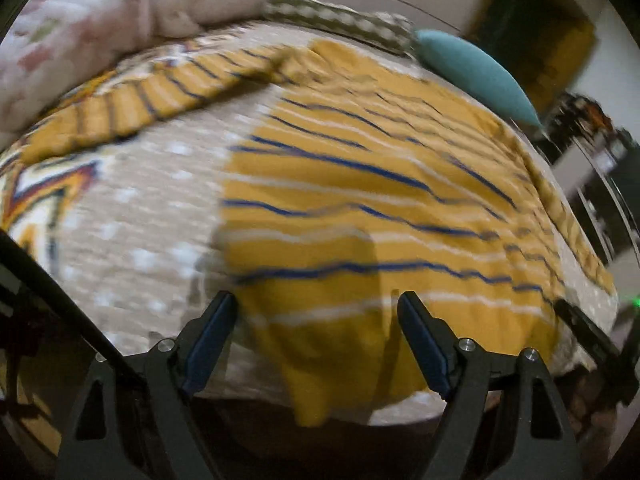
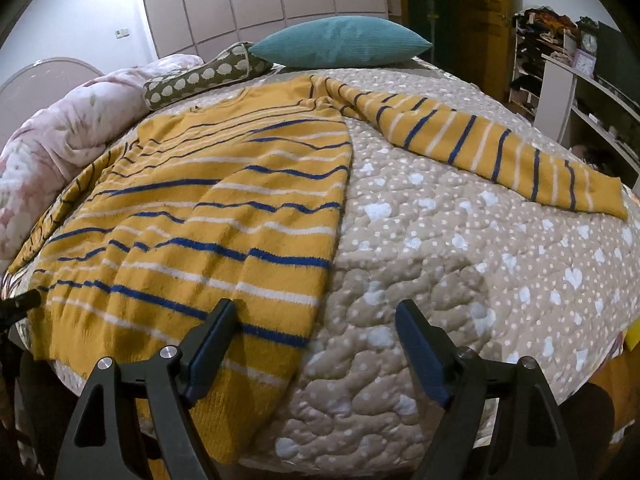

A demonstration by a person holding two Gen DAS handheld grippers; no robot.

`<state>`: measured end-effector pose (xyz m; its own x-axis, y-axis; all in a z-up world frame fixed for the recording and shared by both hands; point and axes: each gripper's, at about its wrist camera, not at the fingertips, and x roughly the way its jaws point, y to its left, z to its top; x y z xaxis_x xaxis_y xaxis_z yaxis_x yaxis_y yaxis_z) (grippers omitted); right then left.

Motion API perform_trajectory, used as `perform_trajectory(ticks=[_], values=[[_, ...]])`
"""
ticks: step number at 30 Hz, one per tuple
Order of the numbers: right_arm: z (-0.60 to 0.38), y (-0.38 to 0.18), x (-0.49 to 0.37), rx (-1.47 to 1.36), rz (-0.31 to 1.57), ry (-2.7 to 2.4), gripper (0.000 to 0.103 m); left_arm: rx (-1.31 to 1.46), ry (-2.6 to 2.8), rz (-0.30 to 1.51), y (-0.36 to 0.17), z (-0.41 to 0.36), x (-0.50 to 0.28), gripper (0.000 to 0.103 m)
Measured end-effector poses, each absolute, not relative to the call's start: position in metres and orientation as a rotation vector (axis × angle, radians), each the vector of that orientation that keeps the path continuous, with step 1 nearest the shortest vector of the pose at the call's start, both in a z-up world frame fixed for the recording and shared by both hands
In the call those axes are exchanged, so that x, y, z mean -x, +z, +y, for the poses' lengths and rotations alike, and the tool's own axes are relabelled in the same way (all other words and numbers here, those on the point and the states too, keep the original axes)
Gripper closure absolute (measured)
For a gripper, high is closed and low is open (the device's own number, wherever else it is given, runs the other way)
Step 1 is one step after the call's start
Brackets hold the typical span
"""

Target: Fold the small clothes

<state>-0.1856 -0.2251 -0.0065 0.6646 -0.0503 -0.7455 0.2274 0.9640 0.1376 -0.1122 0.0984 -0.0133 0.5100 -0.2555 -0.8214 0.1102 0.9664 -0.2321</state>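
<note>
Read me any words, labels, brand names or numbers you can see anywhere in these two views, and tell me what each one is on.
No readable text in either view.
Clock faces on the shelf unit: numerals too small to read.
Yellow striped sweater: no label or print visible.
Wall plate: too small to tell.
</note>
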Motion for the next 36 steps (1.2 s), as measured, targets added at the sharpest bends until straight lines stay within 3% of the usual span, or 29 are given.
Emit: perform_trajectory(ticks=[2,5,7,9,11,14,15,26,29,31,33,36], values=[[-0.226,-0.007,0.187,-0.237,0.832,-0.159,0.018,0.071,-0.188,1.004,-0.015,0.083,0.118,0.024],[-0.227,-0.007,0.190,-0.252,0.825,-0.163,0.018,0.064,-0.193,0.988,-0.009,0.083,0.122,0.057],[-0.227,-0.007,0.190,-0.265,0.834,-0.153,0.017,0.108,-0.225,0.992,-0.003,0.089,0.122,0.090],[-0.225,-0.007,0.190,-0.292,0.840,-0.131,0.016,0.135,-0.236,1.001,0.002,0.093,0.118,0.095],[-0.213,-0.008,0.188,-0.312,0.861,-0.067,0.023,0.105,-0.219,0.995,0.007,0.091,0.117,0.095],[-0.196,-0.006,0.183,-0.250,0.888,-0.029,0.077,0.081,-0.215,0.992,0.016,0.091,0.123,0.095],[-0.196,-0.005,0.182,-0.248,0.894,-0.027,0.088,0.071,-0.215,0.988,0.020,0.093,0.126,0.095],[-0.205,-0.002,0.216,-0.268,0.978,0.082,0.091,0.044,-0.227,0.995,0.024,0.111,0.165,0.091],[-0.214,0.003,0.222,-0.276,0.962,0.094,0.089,0.016,-0.226,0.951,0.035,0.113,0.171,0.070],[-0.231,0.007,0.227,-0.311,0.937,0.062,0.084,0.006,-0.212,0.904,0.044,0.115,0.175,0.041],[-0.260,0.009,0.228,-0.370,0.893,-0.030,0.069,0.011,-0.190,0.857,0.052,0.117,0.177,0.034],[-0.314,0.006,0.232,-0.499,0.820,-0.200,0.062,0.020,-0.180,0.832,0.058,0.115,0.170,0.032]])
